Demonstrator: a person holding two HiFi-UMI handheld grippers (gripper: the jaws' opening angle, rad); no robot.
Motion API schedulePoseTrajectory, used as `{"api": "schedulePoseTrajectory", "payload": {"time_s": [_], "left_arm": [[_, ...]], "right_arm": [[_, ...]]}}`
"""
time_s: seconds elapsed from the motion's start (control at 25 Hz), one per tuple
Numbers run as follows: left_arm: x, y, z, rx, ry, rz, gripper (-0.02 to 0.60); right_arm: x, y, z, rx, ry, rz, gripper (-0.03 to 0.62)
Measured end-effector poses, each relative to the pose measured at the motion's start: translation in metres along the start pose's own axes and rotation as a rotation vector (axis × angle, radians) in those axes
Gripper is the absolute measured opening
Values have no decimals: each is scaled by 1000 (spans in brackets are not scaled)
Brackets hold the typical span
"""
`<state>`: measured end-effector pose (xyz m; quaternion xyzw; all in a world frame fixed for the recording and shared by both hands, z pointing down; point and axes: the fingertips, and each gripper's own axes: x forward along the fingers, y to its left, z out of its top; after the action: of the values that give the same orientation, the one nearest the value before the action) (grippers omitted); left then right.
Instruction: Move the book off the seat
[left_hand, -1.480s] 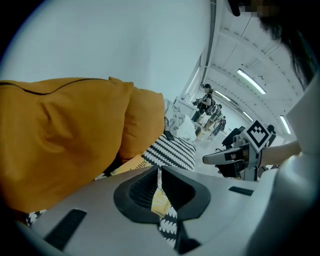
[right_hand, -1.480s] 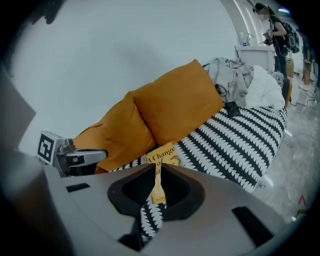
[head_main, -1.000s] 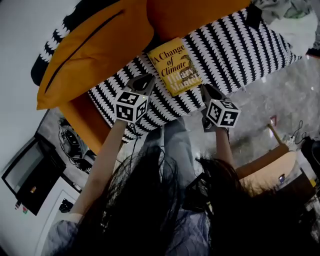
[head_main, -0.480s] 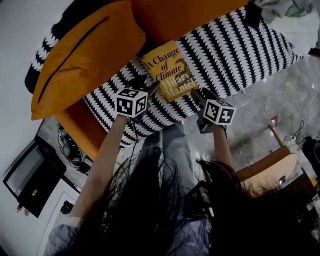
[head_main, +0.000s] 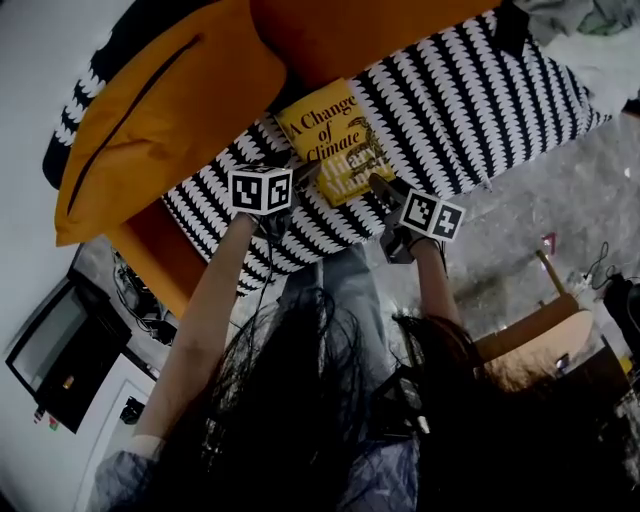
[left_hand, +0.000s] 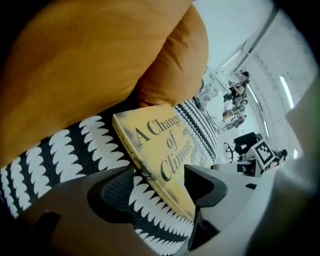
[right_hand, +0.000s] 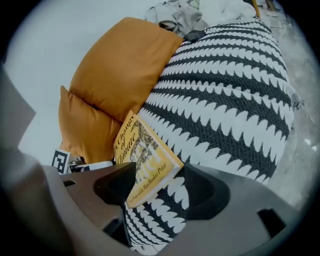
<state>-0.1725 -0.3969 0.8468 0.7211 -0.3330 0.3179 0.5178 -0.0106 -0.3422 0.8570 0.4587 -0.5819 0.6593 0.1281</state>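
Now we see the yellow book (head_main: 335, 140) resting on the black-and-white patterned seat (head_main: 480, 95), in the upper centre of the head view, its far edge tucked against the orange pillows (head_main: 170, 100) at upper left. We hold the left gripper (left_hand: 162, 182) at the book's lower left edge and the right gripper (right_hand: 160, 182) at its lower right corner. Both claws are released and opening, with the book's edge between each pair of jaws and the pads not clamped on it. Grey floor (head_main: 560, 210) fills the right of the frame
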Motion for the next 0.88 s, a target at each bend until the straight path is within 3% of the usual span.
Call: {"api": "schedulePoseTrajectory", "payload": {"time_s": [0.12,0.2,0.44,0.88], "left_arm": [[7,3,2,-125,-31,-34,313],[7,2,7,-158,-52,-41,313],[21,5,6,-92,-20,-18,313],[9,3,7,-81,-43,33,307]], "right_arm": [[6,-1,6,8,-8,-5,288],[7,1,11,11,-16,-10,288],[15,-5,11,-10,5,-11,287],[-2,8,0,-60,49,-20,253]]}}
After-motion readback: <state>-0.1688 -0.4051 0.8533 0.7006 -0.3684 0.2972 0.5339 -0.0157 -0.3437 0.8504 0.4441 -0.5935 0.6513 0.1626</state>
